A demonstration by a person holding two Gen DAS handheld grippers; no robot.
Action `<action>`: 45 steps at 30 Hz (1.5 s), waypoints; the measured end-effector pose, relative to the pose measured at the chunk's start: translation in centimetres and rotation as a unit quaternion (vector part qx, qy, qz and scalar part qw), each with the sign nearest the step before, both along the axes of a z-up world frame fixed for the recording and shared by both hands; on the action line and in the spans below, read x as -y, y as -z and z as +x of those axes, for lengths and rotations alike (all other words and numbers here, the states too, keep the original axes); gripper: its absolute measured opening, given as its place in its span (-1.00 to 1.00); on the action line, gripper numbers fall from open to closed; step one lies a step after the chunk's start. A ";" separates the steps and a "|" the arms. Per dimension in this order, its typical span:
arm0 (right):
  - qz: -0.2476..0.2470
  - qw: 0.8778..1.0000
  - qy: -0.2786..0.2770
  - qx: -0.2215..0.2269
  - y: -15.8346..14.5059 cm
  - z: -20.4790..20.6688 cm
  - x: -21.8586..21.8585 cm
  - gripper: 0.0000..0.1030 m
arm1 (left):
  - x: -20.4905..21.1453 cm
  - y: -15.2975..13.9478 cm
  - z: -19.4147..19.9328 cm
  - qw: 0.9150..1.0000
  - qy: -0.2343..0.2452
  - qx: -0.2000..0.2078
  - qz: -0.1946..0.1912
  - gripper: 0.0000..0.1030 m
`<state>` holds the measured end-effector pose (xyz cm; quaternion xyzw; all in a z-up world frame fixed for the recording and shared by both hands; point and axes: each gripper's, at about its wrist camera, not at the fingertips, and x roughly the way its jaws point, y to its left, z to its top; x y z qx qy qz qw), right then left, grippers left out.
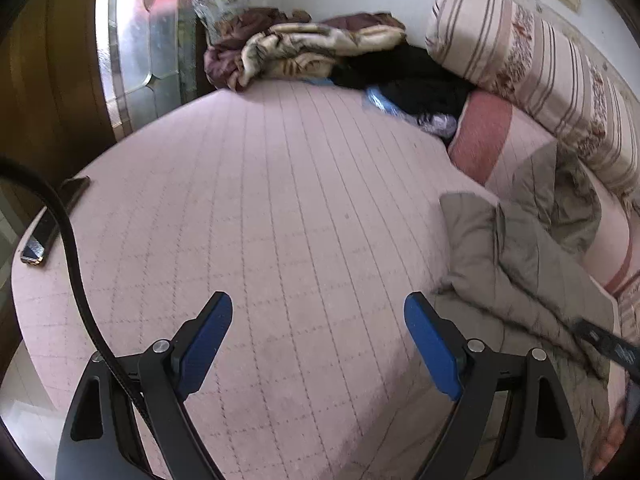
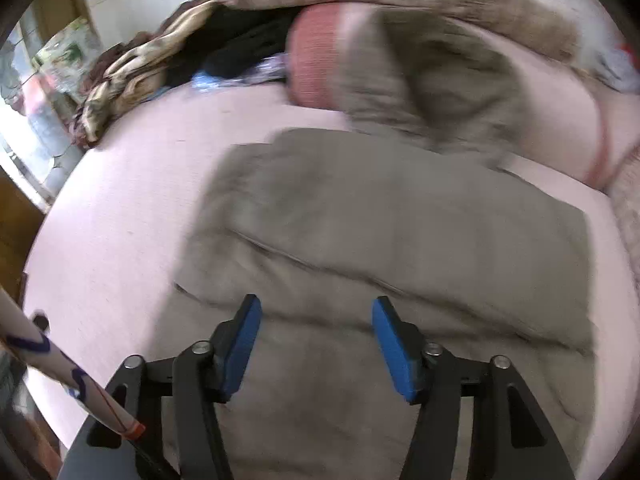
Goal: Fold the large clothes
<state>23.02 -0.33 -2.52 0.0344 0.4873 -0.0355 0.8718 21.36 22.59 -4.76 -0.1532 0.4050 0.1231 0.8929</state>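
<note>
Folding step: grey padded jacket (image 2: 400,232) lies bunched on the right of the pink bed (image 1: 260,200). Right gripper (image 2: 316,344) hangs over its near edge, jaws apart, empty. Left gripper (image 1: 318,340) wide open over bare sheet. Pinch a hem corner, not padding.

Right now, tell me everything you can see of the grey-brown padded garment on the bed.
The padded garment is dull grey-brown, quilted in long stitched channels, and looks soft and puffy. It lies mostly flat on the pink quilted bed cover, its far part bunched up against a pink pillow. The right tool is over its near part, jaws open with nothing between them. The picture is blurred, so finer details cannot be told.
</note>
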 end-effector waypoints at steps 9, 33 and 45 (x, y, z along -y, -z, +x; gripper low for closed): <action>0.001 0.986 0.165 -0.028 0.3 -16.6 16.4 0.31 | 1.2 1.5 -0.7 0.998 0.051 -0.024 -0.002 0.69; 0.119 0.970 0.212 -0.022 8.4 -35.5 23.9 -0.35 | 6.7 7.7 -11.9 0.971 0.208 -0.112 -0.041 0.19; 0.068 0.966 0.248 -0.028 7.8 -35.6 24.0 0.16 | 6.4 5.3 -13.1 0.978 0.184 -0.092 -0.023 0.14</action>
